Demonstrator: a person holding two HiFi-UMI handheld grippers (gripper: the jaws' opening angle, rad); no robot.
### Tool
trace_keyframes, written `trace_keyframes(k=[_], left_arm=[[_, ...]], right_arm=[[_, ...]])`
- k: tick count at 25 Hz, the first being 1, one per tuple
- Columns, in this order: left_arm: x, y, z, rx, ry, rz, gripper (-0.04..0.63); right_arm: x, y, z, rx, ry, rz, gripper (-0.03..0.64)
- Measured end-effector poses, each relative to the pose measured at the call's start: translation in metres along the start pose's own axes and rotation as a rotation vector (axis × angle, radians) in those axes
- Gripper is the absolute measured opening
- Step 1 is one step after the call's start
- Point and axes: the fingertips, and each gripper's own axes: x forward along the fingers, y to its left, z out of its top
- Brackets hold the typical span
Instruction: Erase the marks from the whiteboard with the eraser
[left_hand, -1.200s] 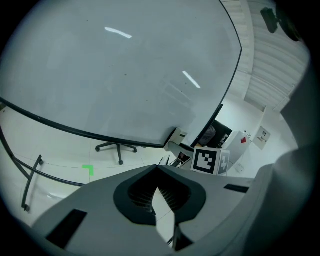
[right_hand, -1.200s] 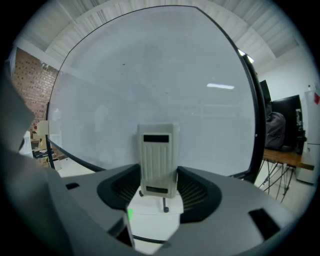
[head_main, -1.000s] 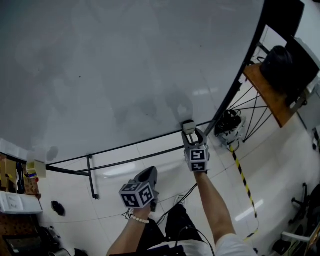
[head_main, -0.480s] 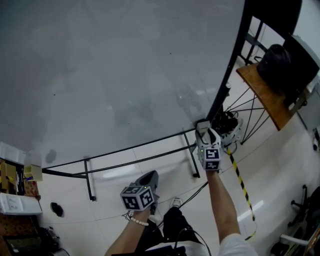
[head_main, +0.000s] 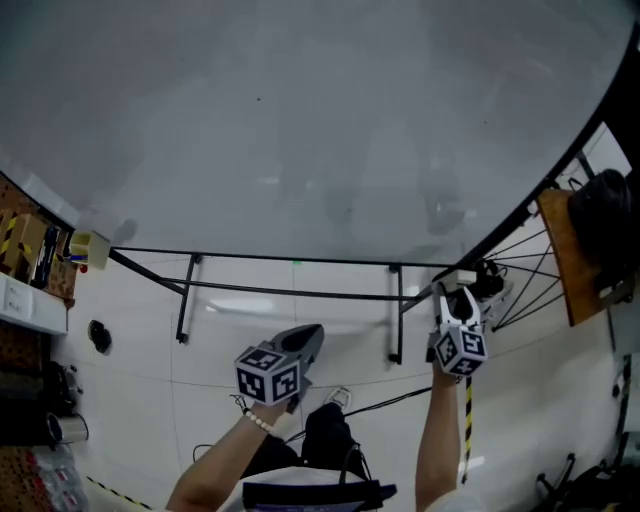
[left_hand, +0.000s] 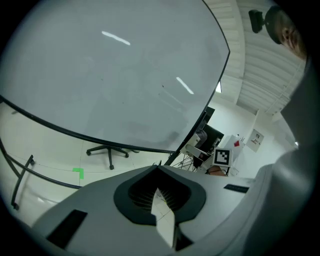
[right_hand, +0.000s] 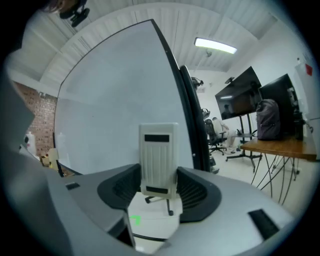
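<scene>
The whiteboard (head_main: 300, 120) fills the top of the head view, grey with faint smudges and a few small dark specks. My right gripper (head_main: 455, 293) is below the board's lower right corner, shut on the cream ribbed eraser (head_main: 453, 282). In the right gripper view the eraser (right_hand: 159, 160) stands upright between the jaws of that gripper (right_hand: 159, 189), with the whiteboard (right_hand: 115, 110) behind it, apart from it. My left gripper (head_main: 307, 338) hangs lower, over the floor, shut with nothing in it (left_hand: 160, 197). The whiteboard (left_hand: 110, 70) slants across the left gripper view.
The board's black stand frame (head_main: 290, 292) runs under it. A wooden table (head_main: 570, 255) with a dark bag is at the right, and black-and-yellow floor tape (head_main: 467, 400) lies below it. Shelves with clutter (head_main: 30, 270) are at the left. An office chair (left_hand: 107, 150) stands behind the board.
My right gripper has carried the eraser rightward along the board's bottom edge and off past its lower right corner. The head view has swung. The left gripper stayed low.
</scene>
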Motion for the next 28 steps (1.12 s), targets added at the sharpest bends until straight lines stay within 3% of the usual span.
trace_keyframes(k=[4, 9, 14, 17, 20, 28], left_arm=[[-0.090, 0.045, -0.008, -0.069, -0.093, 0.009, -0.012], [-0.217, 0.108, -0.028, -0.130, -0.166, 0.020, -0.012], [-0.359, 0.161, -0.027, -0.086, -0.271, 0.052, -0.012], [-0.426, 0.171, -0.027, -0.044, -0.303, 0.001, -0.012], [-0.469, 0.173, -0.039, -0.011, -0.303, -0.022, -0.012], [-0.510, 0.172, -0.052, -0.047, -0.318, 0.007, -0.012]], right_arm=[[-0.050, 0.075, -0.010, 0.080, 0.021, 0.046, 0.255], [-0.117, 0.201, -0.033, 0.160, 0.015, 0.117, 0.255], [-0.194, 0.344, -0.058, 0.184, 0.057, 0.122, 0.253], [-0.235, 0.413, -0.067, 0.231, 0.096, 0.102, 0.253], [-0.271, 0.465, -0.065, 0.255, 0.090, 0.116, 0.253], [-0.304, 0.574, -0.034, 0.134, 0.082, 0.192, 0.253]])
